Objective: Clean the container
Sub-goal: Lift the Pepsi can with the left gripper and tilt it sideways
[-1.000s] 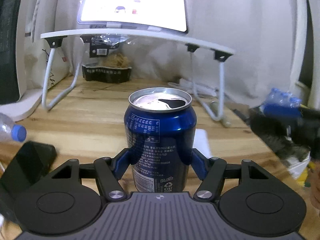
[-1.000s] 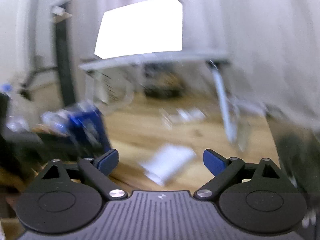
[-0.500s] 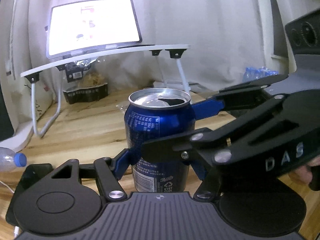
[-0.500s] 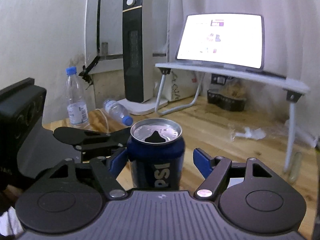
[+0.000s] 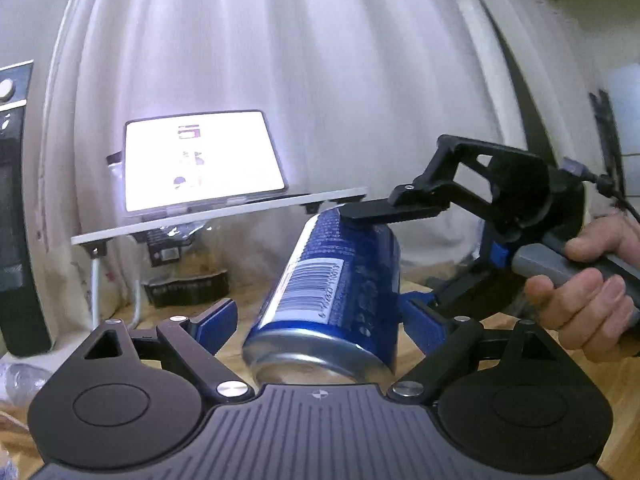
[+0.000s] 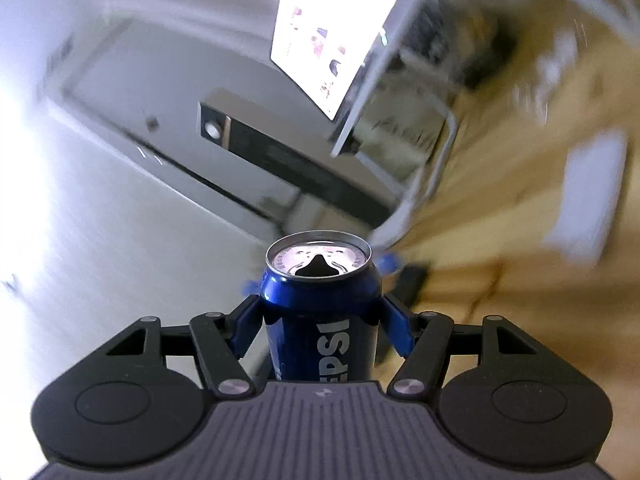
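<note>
Jaws of right gripper [image 6: 320, 322] pinch one blue can [image 6: 320, 312]; left gripper [image 5: 320, 322] jaws spread, apparently not clamping it.

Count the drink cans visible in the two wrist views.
1. One blue can, seen in both views: clamped in the right gripper, tilted with its base toward the open left gripper. Others may lie out of frame.

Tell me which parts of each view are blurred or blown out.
Left wrist view: the can is fairly sharp, the lit screen overexposed. Right wrist view: the can is sharp, the background streaked with motion blur, the left edge washed out.
</note>
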